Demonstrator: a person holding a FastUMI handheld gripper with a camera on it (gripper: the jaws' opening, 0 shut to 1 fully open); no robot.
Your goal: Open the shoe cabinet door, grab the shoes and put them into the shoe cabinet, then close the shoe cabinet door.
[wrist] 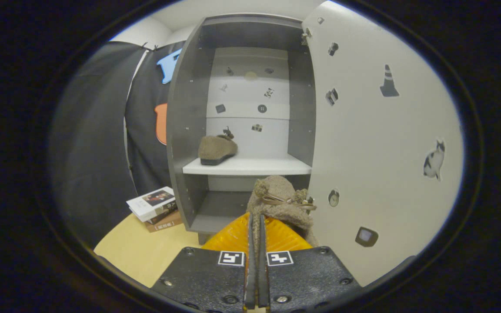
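Shoes first: we are seeing two fuzzy tan ones. One shoe (pixel 217 149) is sitting on the white shelf (pixel 250 166) inside the shoe cabinet (pixel 181 130), toward the shelf's left end, sole down, toe pointing right, with a small dark ornament on its top. The other shoe (pixel 282 202) is hanging just ahead of the gripper (pixel 255 226), its fleecy edge pinched between the two fingers (pixel 250 243), which are standing nearly together with only a thin strip of fabric between them. We are reading that as a clamp on the shoe's rim. A thin strap with a metal buckle is running across its top.

We are looking into the cabinet from the front. Its door (pixel 376 130) is standing wide open to the right, the pale inner face turned toward us and dotted with small stickers: a traffic cone, a cat, a clock and a few we cannot make out. The held shoe is hovering in front of the lower compartment, near the door's hinge side, below the white shelf and not touching it. The back panel of the upper compartment is also carrying small stickers.

Left of the cabinet, a small stack of books (pixel 155 208) is lying on the light wooden floor (pixel 146 252), just beside the cabinet's base. Dark cloth is hanging behind them.
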